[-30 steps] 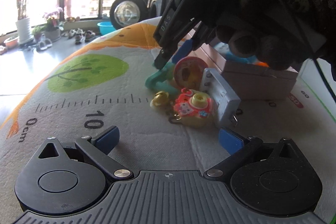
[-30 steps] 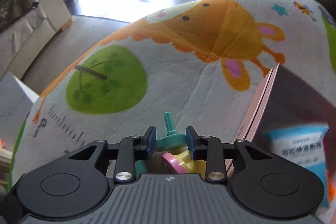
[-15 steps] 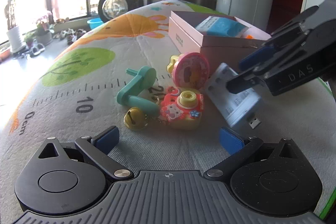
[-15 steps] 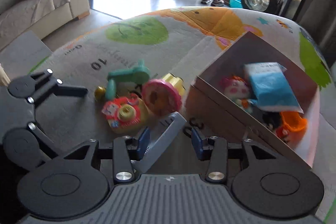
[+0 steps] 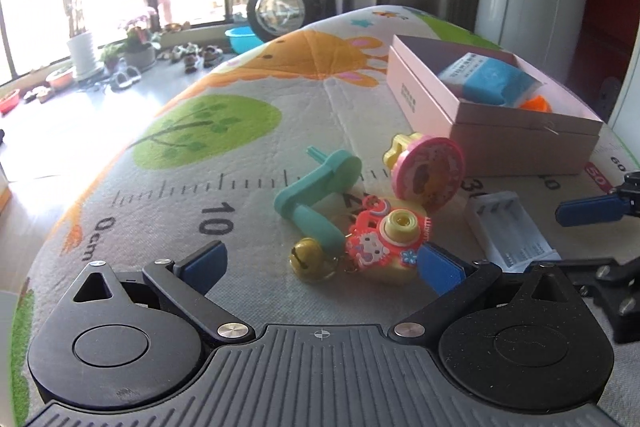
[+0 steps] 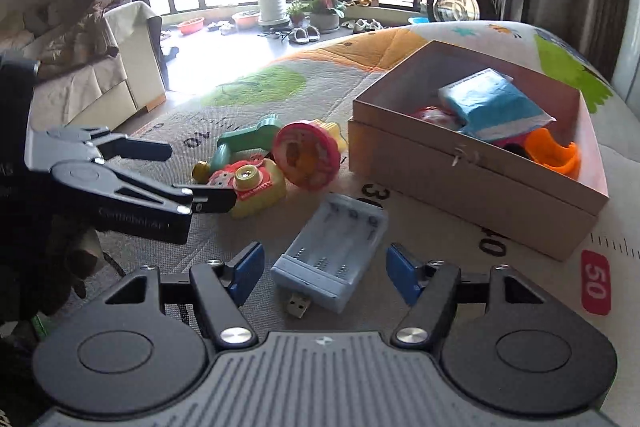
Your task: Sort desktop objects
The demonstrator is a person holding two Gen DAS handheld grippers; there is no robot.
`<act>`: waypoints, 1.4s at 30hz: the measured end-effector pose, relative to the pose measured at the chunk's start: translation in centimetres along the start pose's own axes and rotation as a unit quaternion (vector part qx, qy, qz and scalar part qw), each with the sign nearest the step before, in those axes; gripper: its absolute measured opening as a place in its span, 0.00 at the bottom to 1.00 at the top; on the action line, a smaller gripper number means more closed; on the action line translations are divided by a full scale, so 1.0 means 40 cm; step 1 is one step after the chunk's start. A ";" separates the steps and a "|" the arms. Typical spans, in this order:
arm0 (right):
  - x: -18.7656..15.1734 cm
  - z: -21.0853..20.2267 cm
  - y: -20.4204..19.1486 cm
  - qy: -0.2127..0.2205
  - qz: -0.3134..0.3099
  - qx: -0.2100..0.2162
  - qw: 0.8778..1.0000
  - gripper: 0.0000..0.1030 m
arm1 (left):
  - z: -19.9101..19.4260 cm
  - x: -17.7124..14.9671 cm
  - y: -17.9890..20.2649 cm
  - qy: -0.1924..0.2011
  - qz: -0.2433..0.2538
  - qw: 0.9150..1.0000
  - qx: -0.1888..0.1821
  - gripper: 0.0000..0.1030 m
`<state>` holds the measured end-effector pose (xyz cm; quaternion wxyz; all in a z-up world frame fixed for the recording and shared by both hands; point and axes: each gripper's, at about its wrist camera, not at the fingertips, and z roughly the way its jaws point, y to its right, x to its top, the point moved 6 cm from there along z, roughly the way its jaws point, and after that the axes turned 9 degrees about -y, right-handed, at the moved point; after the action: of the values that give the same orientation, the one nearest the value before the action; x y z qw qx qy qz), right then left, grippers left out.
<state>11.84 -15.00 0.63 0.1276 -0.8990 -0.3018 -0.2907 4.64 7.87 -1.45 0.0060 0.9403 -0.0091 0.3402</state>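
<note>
A pale blue battery charger with a USB plug lies flat on the play mat. It sits between the fingers of my right gripper, whose jaws are opening, and the pads do not touch it. The left wrist view shows the charger and the right gripper at the right edge. My left gripper stands open just short of a toy camera and a gold bell. Behind these lie a teal crank handle and a round pink toy.
An open pink box holds a blue packet, an orange piece and a small doll. It stands to the right of the toy pile. From the right wrist, the left gripper reaches in from the left. Past the mat's far edge is a floor with plant pots.
My right gripper swung right, away from the toy pile. The charger went from leaning against the toys to lying flat in front of the box. The right jaws widened off it.
</note>
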 end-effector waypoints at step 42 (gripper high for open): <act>-0.145 -0.047 0.306 0.074 0.237 -0.091 0.964 1.00 | -0.054 0.014 0.202 0.020 0.118 0.992 -0.032 0.59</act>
<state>14.79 -28.09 -2.02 0.1327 -0.9284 -0.0424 -0.3444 3.53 -0.17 0.61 -0.0035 0.9250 -0.1304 0.3570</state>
